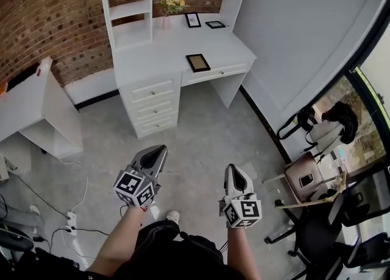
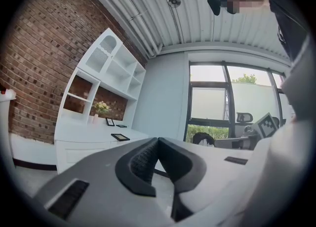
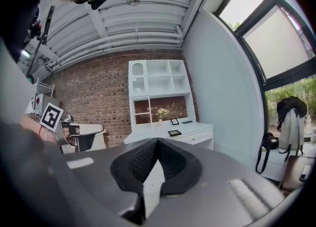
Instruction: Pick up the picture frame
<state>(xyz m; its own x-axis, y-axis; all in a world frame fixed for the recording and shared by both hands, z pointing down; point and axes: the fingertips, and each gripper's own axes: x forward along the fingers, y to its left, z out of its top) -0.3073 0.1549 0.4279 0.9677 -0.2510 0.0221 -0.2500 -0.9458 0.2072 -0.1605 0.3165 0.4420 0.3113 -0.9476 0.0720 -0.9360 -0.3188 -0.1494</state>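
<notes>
Pickup not yet begun: picture frame [image 1: 197,62] lies flat on the white tabletop [image 1: 152,50] across the room, well apart from left tool [image 1: 159,150] and right tool [image 1: 232,169], both closed and empty.

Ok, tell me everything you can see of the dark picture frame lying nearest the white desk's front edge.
The dark rectangular picture frame has a thin black border around a brownish inner panel; its image is too small to tell. It lies flat, slightly askew, on the white desk near its front edge. Only the desktop touches it.
</notes>
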